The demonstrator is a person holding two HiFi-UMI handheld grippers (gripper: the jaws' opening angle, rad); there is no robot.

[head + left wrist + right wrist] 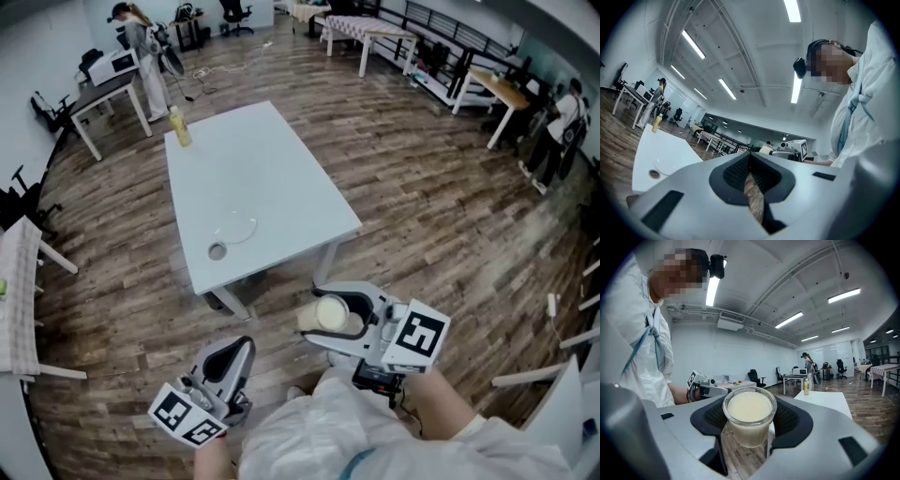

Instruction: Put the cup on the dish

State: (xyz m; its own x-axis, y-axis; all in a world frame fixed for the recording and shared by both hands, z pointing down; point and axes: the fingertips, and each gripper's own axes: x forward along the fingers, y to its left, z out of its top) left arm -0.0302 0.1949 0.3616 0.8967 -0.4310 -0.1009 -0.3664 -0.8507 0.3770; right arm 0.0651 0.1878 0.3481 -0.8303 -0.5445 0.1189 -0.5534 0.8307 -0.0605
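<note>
A clear glass cup (330, 313) filled with a creamy liquid is clamped between the pads of my right gripper (317, 321), held over the wooden floor in front of the person's body. In the right gripper view the cup (749, 414) stands upright between the dark pads of the right gripper (749, 430). The clear glass dish (238, 230) lies on the white table (272, 169), near its close end and well ahead of both grippers. My left gripper (238, 354) hangs low at the left, its jaws together with nothing in them; the left gripper (749, 163) points toward the table.
A yellow bottle (179, 127) stands at the table's far left corner. A round cable hole (217, 250) sits beside the dish. Desks, chairs and people (141, 37) are at the back of the room. A cloth-covered table (19, 291) is at the left.
</note>
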